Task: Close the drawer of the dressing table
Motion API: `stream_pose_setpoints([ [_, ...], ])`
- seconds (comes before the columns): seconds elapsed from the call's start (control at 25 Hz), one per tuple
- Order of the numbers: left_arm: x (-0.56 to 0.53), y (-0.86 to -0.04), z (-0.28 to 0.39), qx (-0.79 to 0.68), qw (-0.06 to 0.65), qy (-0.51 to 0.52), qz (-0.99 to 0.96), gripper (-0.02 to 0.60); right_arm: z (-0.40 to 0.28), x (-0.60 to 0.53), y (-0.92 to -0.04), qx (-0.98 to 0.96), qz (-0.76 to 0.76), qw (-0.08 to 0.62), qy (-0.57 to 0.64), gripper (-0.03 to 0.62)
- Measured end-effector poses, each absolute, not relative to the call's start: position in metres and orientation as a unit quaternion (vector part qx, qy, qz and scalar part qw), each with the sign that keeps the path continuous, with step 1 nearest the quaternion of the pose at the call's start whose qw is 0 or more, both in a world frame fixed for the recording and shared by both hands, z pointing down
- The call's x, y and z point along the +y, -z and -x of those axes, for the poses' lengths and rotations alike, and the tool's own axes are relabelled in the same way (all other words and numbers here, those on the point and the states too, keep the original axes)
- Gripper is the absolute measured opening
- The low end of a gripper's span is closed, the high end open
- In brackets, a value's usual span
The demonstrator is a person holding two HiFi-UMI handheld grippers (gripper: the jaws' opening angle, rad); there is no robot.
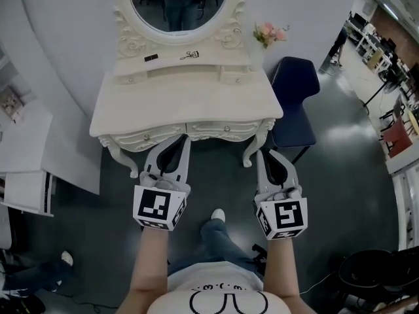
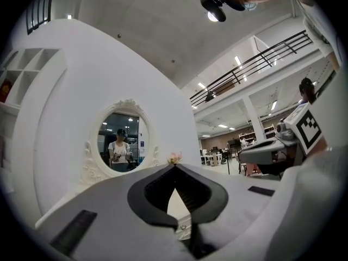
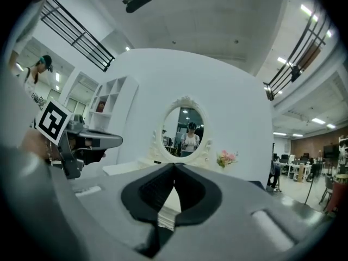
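Your left gripper (image 1: 179, 140) and right gripper (image 1: 262, 154) have their fingers (image 2: 155, 192) pressed together on nothing, and they hang level at the front edge of the desk (image 1: 190, 100). The drawer (image 1: 131, 140) under that edge, towards the left corner, seems to stand slightly proud. It is probably light painted wood and should slide easily. Push flat on its carved front beside the small knob (image 1: 145, 137). The desk has a glossy cream top, curved legs and an oval mirror (image 1: 180, 2) at the back.

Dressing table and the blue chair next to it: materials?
Dressing table: likely painted wood, cream satin finish, carved relief along the front and legs. Blue chair: matte dark-blue shell, plastic or fabric, can't tell; thin dark legs, probably metal.
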State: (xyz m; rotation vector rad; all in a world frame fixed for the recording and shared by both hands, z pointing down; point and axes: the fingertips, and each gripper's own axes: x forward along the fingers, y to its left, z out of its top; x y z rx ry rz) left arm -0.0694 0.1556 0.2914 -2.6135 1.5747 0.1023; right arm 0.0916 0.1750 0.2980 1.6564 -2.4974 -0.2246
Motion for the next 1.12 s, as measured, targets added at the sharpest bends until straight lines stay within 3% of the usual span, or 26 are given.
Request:
stream_pose_setpoints([
  [0.44,-0.009,-0.297,0.022,0.530,0.022,-0.034,0.847,-0.003,-0.139,0.005,-0.305,-0.843,-0.528,0.079,0.061,0.000],
  [0.76,-0.067,-0.320,0.021,0.527,0.005,-0.018,0.850,-0.003,-0.153,-0.067,-0.318,-0.846,-0.530,0.042,0.026,0.001],
  [0.84,-0.084,-0.322,0.027,0.531,0.001,-0.018,0.847,-0.003,-0.150,-0.086,-0.324,-0.848,-0.529,0.040,0.010,0.226],
  [0.88,-0.094,-0.323,0.028,0.531,0.001,-0.017,0.847,-0.003,-0.149,-0.096,-0.327,-0.847,-0.530,0.038,0.003,0.245],
  [0.92,-0.104,-0.324,0.029,0.530,0.001,-0.015,0.848,-0.003,-0.148,-0.107,-0.330,-0.845,-0.533,0.038,-0.001,0.308],
  [1.0,-0.126,-0.328,0.029,0.524,0.001,-0.010,0.852,-0.003,-0.146,-0.127,-0.337,-0.843,-0.537,0.044,-0.005,0.358],
  [1.12,-0.162,-0.334,0.029,0.513,-0.003,-0.004,0.858,-0.003,-0.140,-0.161,-0.351,-0.840,-0.538,0.066,-0.017,0.367],
])
